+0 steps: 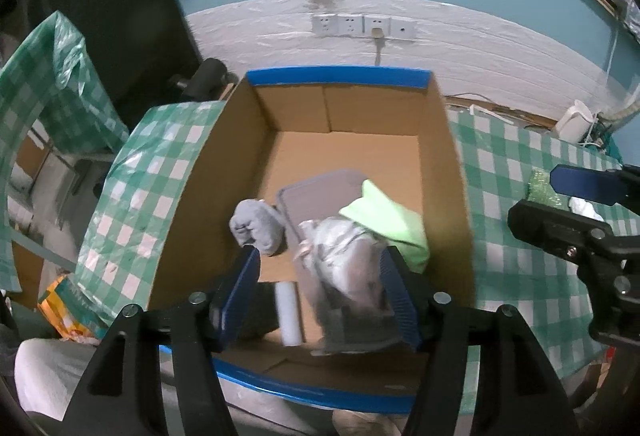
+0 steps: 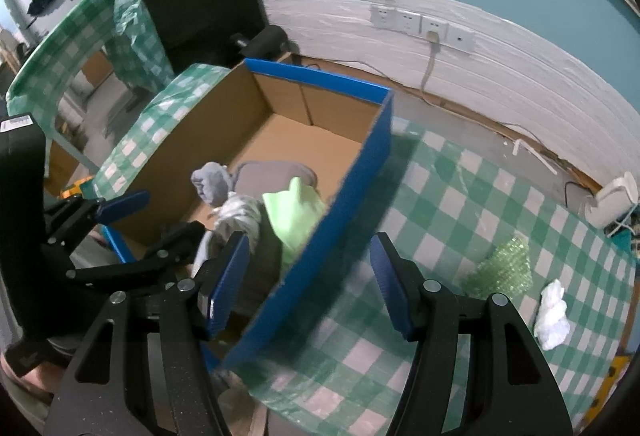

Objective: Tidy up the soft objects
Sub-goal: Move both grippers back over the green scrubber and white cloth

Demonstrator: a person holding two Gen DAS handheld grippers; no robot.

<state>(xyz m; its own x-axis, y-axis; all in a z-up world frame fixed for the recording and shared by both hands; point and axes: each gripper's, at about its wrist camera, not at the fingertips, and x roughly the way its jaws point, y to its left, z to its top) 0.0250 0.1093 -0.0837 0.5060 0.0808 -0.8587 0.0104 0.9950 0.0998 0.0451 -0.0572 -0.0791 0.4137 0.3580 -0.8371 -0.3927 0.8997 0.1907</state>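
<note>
A blue-edged cardboard box (image 1: pixel 452 164) stands on the green checked table; it also shows in the right wrist view (image 2: pixel 360 176). Inside lie a grey sock bundle (image 1: pixel 256 224), a grey flat pad (image 1: pixel 320 192), a light green cloth (image 1: pixel 388 220), a whitish patterned cloth (image 1: pixel 348 256) and a white roll (image 1: pixel 289 312). My left gripper (image 1: pixel 320 256) is open above the box, over the patterned cloth. My right gripper (image 2: pixel 310 244) is open and empty over the box's right wall. Green bubble wrap (image 2: pixel 500 272) and a crumpled white tissue (image 2: pixel 554 316) lie on the table to the right.
A wall with power sockets (image 1: pixel 362 26) stands behind the table. A white device with cables (image 2: pixel 612 204) sits at the table's far right. A second checked table (image 1: pixel 44 76) is to the left. An orange packet (image 1: pixel 64 308) lies below the table's left edge.
</note>
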